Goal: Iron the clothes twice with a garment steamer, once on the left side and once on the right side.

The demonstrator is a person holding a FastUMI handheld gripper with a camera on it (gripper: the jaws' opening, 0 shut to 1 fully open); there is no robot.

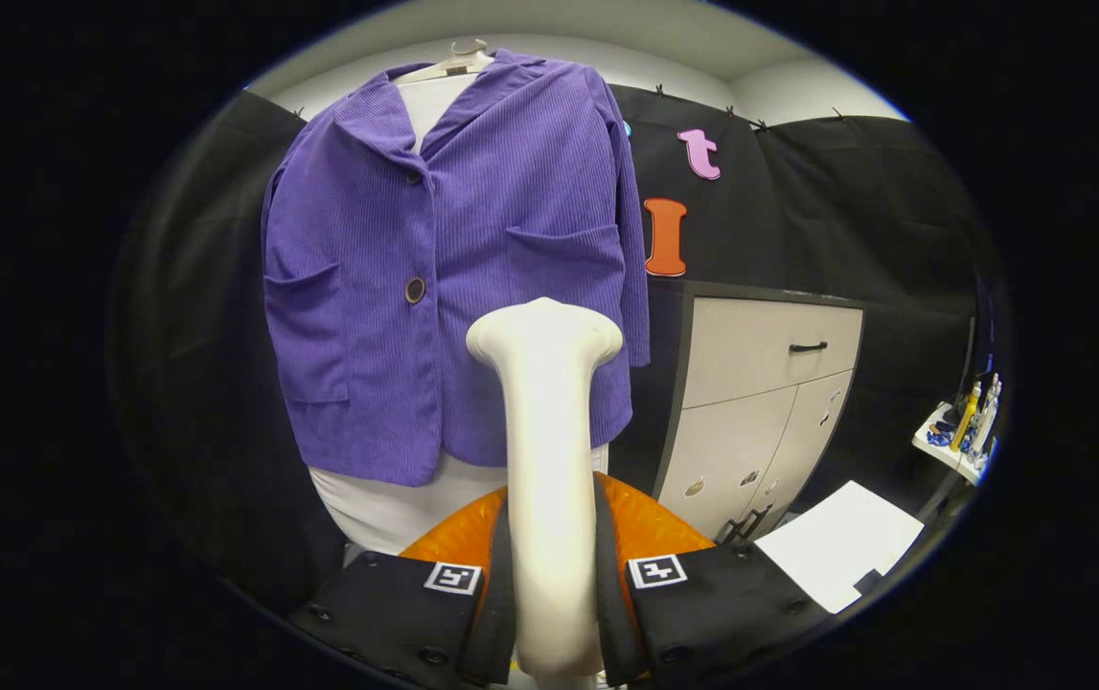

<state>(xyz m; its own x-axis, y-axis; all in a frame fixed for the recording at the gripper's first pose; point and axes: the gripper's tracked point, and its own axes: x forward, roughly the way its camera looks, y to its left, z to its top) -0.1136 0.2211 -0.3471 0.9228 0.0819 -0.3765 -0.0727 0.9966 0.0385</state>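
- Nearest, the gripper (549,613) has its two fingers closed on the handle of the garment steamer (545,460), one finger pressing at each side. The grip is low on the handle, I think so that the long white body stands up ahead of the fingers and the person can steer the head freely.
- Just above, the head of the steamer (545,335) is wide and rounded, and it is turned toward the clothes. It stands in front of the lower right part of the garment (whether it already touches the cloth I cannot tell, because the view looks along the tool).
- Behind the handle there is an orange rounded thing (640,522), partly hidden by the fingers; what it is I cannot say.
- Beyond that, the purple jacket (434,249) hangs on a hanger (453,59), with a white garment (386,503) showing below its hem and at its collar. It hangs open and flat toward the tool, so both front panels can be reached by a vertical pass. It has two patch pockets and a dark button (415,289) at the middle.
- To the right of the jacket, further back, stands a pale cabinet (760,383) with a drawer and doors, and near it a white sheet (841,541) lies low.
- Judging from the position, one side of the jacket is being approached or worked, and the other side waits.
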